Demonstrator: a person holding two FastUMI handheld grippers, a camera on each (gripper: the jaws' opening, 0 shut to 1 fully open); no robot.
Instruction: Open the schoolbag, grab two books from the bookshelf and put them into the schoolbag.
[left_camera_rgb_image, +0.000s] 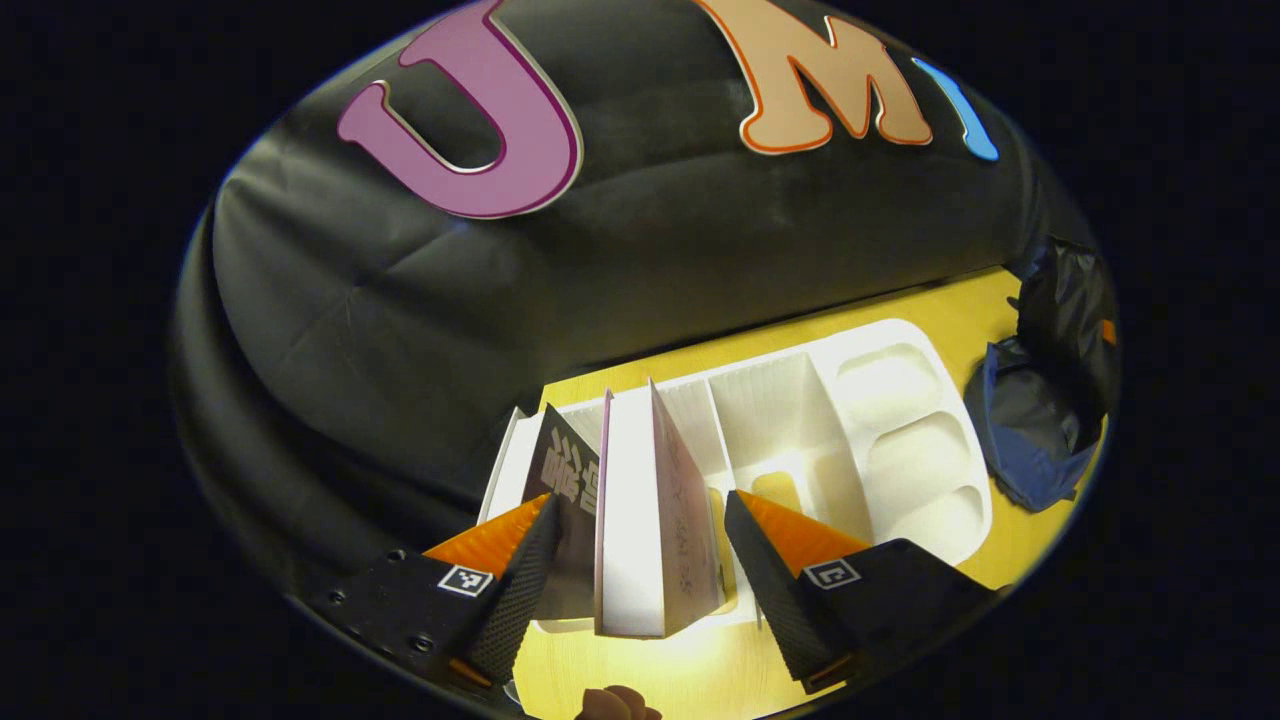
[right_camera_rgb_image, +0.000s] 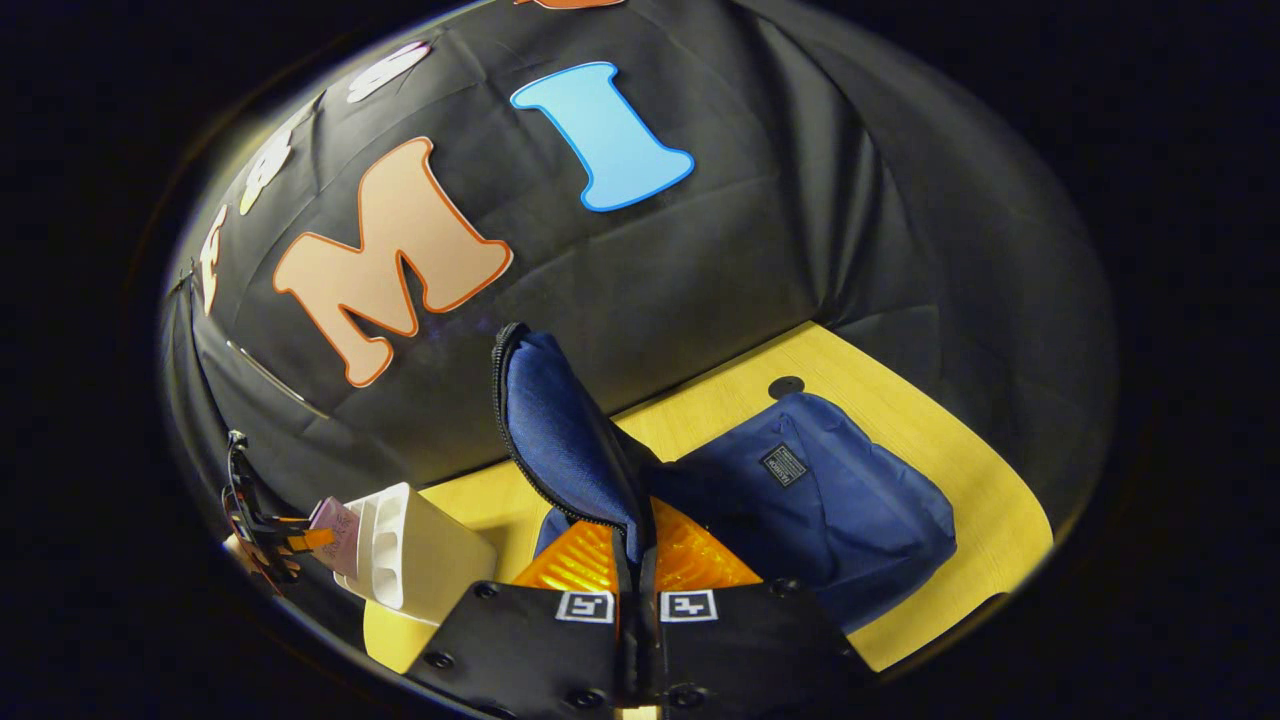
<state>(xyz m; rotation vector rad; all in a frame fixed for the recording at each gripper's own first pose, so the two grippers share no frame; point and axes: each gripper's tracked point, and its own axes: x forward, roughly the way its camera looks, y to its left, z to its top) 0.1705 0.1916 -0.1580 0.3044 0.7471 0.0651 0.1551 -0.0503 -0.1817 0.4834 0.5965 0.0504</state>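
Starting at nine o'clock in the left gripper view, the left gripper (left_camera_rgb_image: 640, 560) is spread wide, its two fingers standing either side of the books in the white moulded plastic bookshelf (left_camera_rgb_image: 900, 470) without touching them. Beside the left finger (left_camera_rgb_image: 520, 580) a dark-covered book (left_camera_rgb_image: 565, 500) stands upright in the rack's leftmost slot. Just right of it, at six o'clock in the frame, a thick pale book with a pinkish cover (left_camera_rgb_image: 650, 520) stands upright, its white page block facing the camera. The right finger (left_camera_rgb_image: 780, 590) sits past that book, over a vacant slot. Rounded hollows fill the rack's far end towards three o'clock. The rack rests on a yellow wooden tabletop (left_camera_rgb_image: 950, 300), against the black cloth wall. At three o'clock, apart from the rack, the dark blue fabric schoolbag (left_camera_rgb_image: 1030, 440) lies on the table, with a black bulk behind it that is too dark to make out.

In the right gripper view, at eight o'clock, the white rack (right_camera_rgb_image: 420, 550) appears end-on with a pinkish book (right_camera_rgb_image: 335, 525) in it and the other gripper (right_camera_rgb_image: 265, 535) at its far side. At six o'clock the right gripper (right_camera_rgb_image: 635, 560) is clamped tight on the blue zip-edged flap (right_camera_rgb_image: 560, 440) of the schoolbag, both fingers pressing the fabric, and the flap rises upright towards eleven o'clock. From five to three o'clock the bag's body (right_camera_rgb_image: 840, 510) lies on the tabletop (right_camera_rgb_image: 980, 500), a small dark label on its upper face. A small black disc (right_camera_rgb_image: 786, 386) sits on the table at one o'clock from the bag.
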